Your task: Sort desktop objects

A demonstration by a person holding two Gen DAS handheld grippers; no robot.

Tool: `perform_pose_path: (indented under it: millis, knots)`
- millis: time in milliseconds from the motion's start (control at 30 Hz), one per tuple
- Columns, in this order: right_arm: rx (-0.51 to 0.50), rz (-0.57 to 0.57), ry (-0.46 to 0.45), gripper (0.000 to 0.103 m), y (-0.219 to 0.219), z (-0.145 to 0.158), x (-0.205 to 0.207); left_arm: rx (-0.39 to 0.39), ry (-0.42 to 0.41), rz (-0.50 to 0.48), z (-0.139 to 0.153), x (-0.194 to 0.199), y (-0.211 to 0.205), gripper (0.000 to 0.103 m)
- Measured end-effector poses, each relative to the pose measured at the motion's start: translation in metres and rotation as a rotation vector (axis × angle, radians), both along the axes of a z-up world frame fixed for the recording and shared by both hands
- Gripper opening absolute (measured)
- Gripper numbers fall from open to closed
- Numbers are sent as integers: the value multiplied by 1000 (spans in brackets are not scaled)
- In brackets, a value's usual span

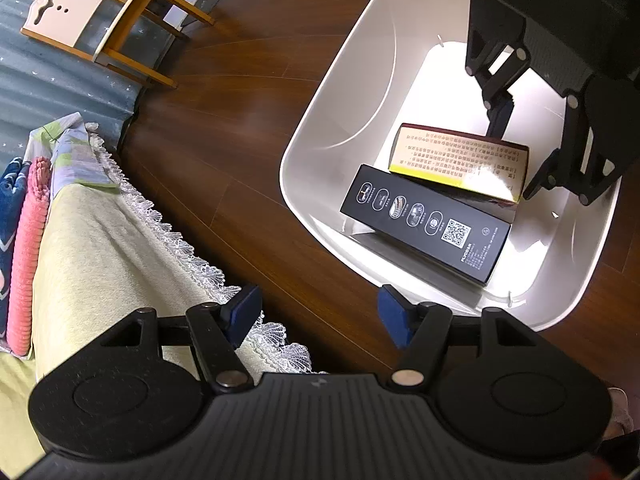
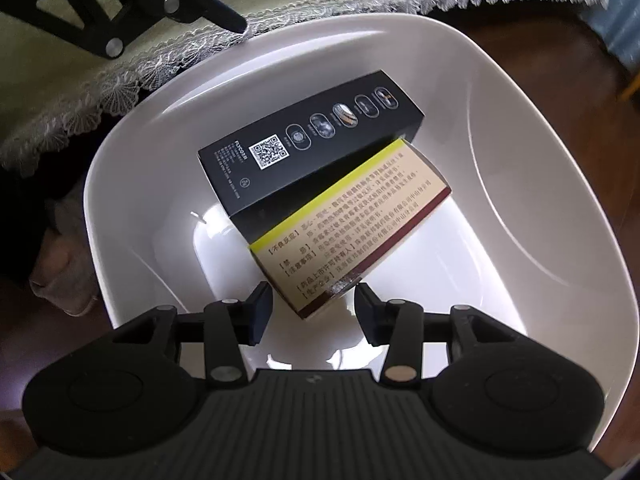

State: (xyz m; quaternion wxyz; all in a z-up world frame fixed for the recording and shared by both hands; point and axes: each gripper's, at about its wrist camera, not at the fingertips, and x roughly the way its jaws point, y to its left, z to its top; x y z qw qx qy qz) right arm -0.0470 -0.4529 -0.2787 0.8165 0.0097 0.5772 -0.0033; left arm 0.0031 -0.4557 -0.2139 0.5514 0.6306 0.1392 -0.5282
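Hovering right hand-held gripper (image 2: pixel 308 312) over white bin (image 2: pixel 500 92), jaws wide, gripping nothing; tan box (image 2: pixel 352 224) lying in bin, leaning on black box (image 2: pixel 304 140), seemingly just dropped; idling left hand-held gripper (image 1: pixel 318 316) wide, empty, beside bin above floor (image 1: pixel 240 120).

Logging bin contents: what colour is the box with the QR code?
Black, with white print and oval icons; clearest in the right wrist view.

Two boxes (image 1: pixel 440 204) in white basin (image 1: pixel 320 128) (hand-held gripper (image 1: pixel 320 316) agape)
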Motion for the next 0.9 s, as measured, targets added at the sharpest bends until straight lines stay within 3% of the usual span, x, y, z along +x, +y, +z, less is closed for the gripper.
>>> perform_pose_path:
  millis: [267, 600, 800, 900]
  knots:
    - [-51, 101, -5, 41, 3, -10, 11, 4, 0, 0, -1, -1, 1, 67]
    - [-51, 97, -2, 41, 0, -9, 12, 5, -1, 4, -1, -4, -1, 67]
    - [-90, 63, 14, 61, 0, -7, 13, 10, 0, -1, -2, -4, 0, 70]
    - [-97, 34, 23, 64, -3, -5, 9, 11, 0, -5, -2, -4, 0, 71]
